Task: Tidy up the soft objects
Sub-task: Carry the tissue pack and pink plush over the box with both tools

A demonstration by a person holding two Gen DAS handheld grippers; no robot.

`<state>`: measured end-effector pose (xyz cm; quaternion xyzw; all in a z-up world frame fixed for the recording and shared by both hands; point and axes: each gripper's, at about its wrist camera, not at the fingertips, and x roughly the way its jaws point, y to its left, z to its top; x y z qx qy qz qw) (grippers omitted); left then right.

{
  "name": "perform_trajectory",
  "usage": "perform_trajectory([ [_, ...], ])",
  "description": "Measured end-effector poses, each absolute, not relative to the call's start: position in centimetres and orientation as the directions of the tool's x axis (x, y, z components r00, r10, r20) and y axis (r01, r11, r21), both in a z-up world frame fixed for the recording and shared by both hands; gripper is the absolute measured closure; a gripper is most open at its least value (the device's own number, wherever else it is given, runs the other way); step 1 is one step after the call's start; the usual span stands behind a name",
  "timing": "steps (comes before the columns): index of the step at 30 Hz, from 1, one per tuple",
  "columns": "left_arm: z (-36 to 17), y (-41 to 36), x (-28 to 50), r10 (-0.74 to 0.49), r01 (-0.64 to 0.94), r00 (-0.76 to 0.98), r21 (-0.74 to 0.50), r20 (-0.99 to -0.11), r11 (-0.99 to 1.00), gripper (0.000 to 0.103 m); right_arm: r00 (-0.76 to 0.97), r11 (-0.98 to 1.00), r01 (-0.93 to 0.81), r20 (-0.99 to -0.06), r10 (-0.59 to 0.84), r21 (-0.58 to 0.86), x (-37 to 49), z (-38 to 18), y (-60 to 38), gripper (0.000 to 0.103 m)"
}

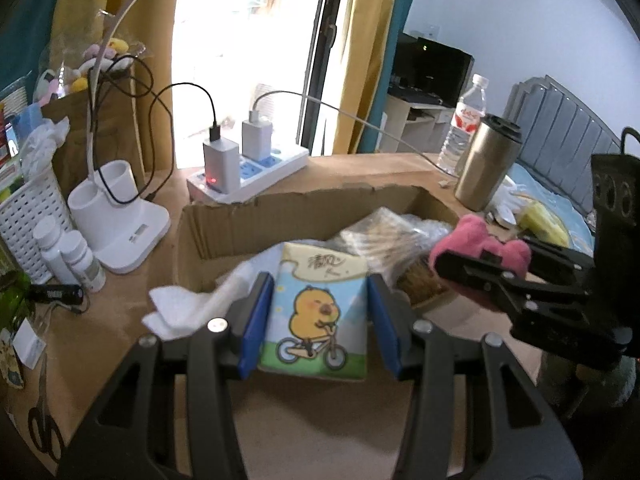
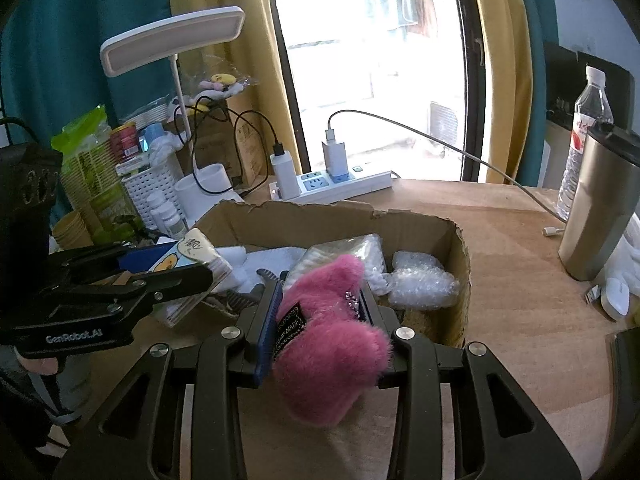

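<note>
Though the fisheye bends the edges and cuts off much of the clutter far to my left, I can pick out a white perforated basket (image 1: 28, 216) with its contents too jumbled to name, and small white bottles (image 1: 68, 254) whose labels I cannot read. My left claw (image 1: 318, 320) is clamped on a tissue pack (image 1: 318, 312) printed with a yellow chick on a bicycle; the characters on its top are too blurred to read. Just ahead of it sits the cardboard box (image 2: 460, 264), holding white cloth (image 2: 276, 258), a clear-wrapped packet (image 2: 344, 250) and bubble wrap (image 2: 420, 284); whatever lies beneath is hidden. In the right wrist view, "GenRobot.AI" reads on the left claw's side. My right claw (image 2: 320, 320) is closed on a pink plush toy (image 2: 332, 356), held over the box's near edge; its black tag carries writing I cannot make out. Further right on the counter (image 2: 520, 300) stand a steel tumbler (image 2: 596, 216) and a water bottle (image 2: 588, 120).
</note>
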<state>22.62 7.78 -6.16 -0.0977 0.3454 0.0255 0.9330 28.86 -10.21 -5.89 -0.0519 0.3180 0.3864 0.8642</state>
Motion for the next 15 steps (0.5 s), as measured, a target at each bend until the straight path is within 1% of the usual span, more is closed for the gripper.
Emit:
perform_trajectory([
  [15,-7.1,8.7,25.2,-0.038,-0.111,0.754,-0.185,-0.656,0.976,0.053,0.512,0.716,-0.681,-0.599,0.616,0.154,30.9,-6.3,-10.2,0.064],
])
